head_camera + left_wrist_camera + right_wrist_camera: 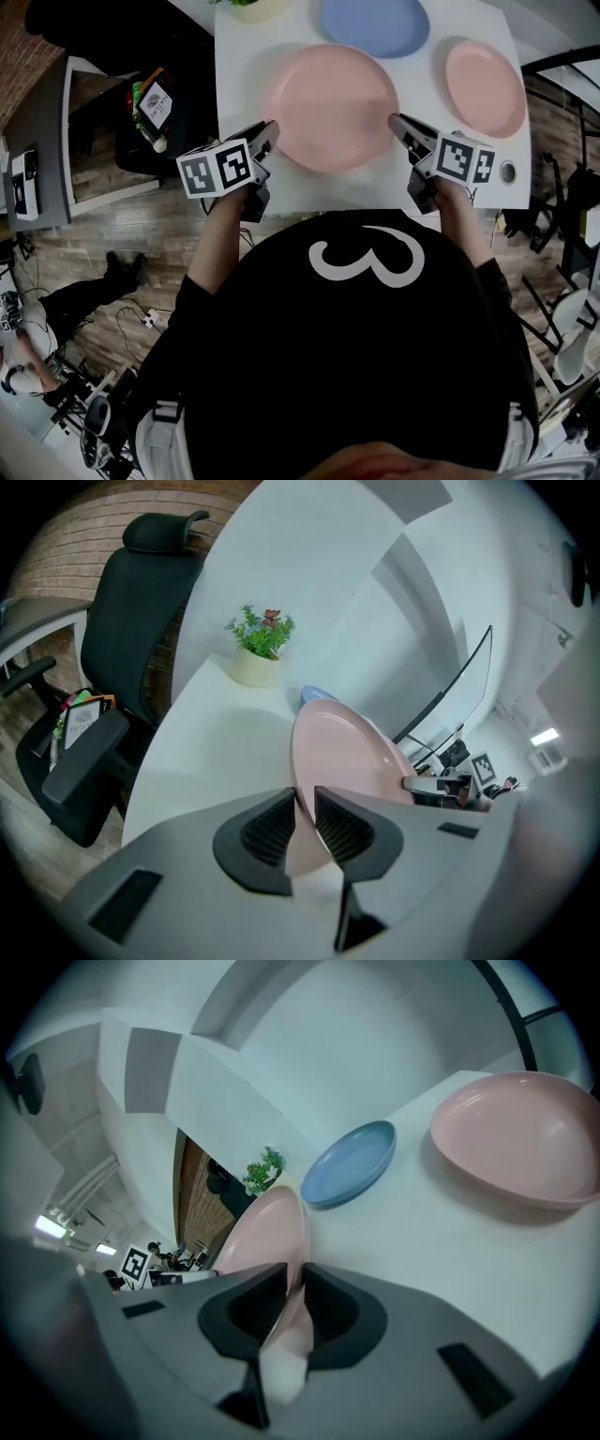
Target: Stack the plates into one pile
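A large pink plate (330,108) lies in the middle of the white table (242,84). My left gripper (267,141) is shut on its left rim and my right gripper (398,127) is shut on its right rim. The left gripper view shows the plate (349,757) edge-on, running away from the pads of that gripper (306,808). In the right gripper view the same plate (267,1227) passes between the pads of that gripper (295,1288). A blue plate (375,23) sits at the far edge and a smaller pink plate (485,86) at the right.
A small potted plant (260,644) stands at the table's far left corner. A black office chair (131,630) is left of the table, and a low shelf with clutter (150,103) stands beside it. The table's near edge runs just below both grippers.
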`<state>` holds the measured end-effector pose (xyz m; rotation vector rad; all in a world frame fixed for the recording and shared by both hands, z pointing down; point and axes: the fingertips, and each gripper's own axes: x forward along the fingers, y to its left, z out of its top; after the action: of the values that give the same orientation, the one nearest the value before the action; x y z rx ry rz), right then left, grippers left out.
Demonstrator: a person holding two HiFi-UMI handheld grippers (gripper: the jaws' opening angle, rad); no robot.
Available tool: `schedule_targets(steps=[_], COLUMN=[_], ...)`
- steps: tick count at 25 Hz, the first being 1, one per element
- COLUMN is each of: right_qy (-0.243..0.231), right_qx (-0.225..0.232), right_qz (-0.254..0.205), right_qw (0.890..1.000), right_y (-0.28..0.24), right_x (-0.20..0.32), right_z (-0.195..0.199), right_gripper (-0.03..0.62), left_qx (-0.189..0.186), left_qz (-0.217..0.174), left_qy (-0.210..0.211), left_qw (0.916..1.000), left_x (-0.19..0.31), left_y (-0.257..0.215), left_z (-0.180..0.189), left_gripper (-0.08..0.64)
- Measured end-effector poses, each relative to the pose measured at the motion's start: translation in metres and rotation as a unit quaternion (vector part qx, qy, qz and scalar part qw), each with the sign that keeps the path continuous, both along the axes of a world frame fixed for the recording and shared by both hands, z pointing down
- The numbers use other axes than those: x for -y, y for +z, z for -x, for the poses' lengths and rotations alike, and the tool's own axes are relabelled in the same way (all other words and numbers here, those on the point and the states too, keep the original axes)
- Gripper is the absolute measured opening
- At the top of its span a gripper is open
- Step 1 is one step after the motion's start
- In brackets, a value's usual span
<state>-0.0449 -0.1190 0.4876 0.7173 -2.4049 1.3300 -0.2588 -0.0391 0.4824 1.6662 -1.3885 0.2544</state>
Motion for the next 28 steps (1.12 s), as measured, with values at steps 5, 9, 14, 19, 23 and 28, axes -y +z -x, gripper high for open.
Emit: schedule_targets(steps=[5, 9, 14, 19, 23, 28], right_qy=[0.002, 0.01, 0.018, 0.024, 0.021, 0.023], right_qx=[0.004, 0.004, 0.001, -0.002, -0.002, -0.015], right_qz=[-0.017, -0.031, -0.051, -0.06, -0.066, -0.079], right_qw=[1.0, 0.999, 0.999, 0.998, 0.998, 0.996], right_y=[-0.016, -0.027, -0.04, -0.047, -0.052, -0.055], right_x=[0.018, 0.039, 0.06, 0.079, 0.094, 0.115], right_z=[-0.002, -0.01, -0.016, -0.021, -0.024, -0.026], right_gripper=[0.071, 0.066, 0.064, 0.063, 0.063, 0.063], left_qx=[0.007, 0.016, 0.035, 0.037, 0.032, 0.035], left_qz=[-0.012, -0.025, -0.034, -0.043, -0.049, -0.054], left_qy=[-0.001, 0.004, 0.01, 0.017, 0.017, 0.023], left_qw=[0.9999, 0.9995, 0.9988, 0.9982, 0.9981, 0.9977], left_x=[0.017, 0.035, 0.057, 0.077, 0.093, 0.115], left_y=[-0.016, -0.027, -0.038, -0.045, -0.05, -0.052], left_z=[-0.002, -0.011, -0.016, -0.021, -0.023, -0.025], left_gripper=[0.077, 0.077, 0.076, 0.077, 0.075, 0.075])
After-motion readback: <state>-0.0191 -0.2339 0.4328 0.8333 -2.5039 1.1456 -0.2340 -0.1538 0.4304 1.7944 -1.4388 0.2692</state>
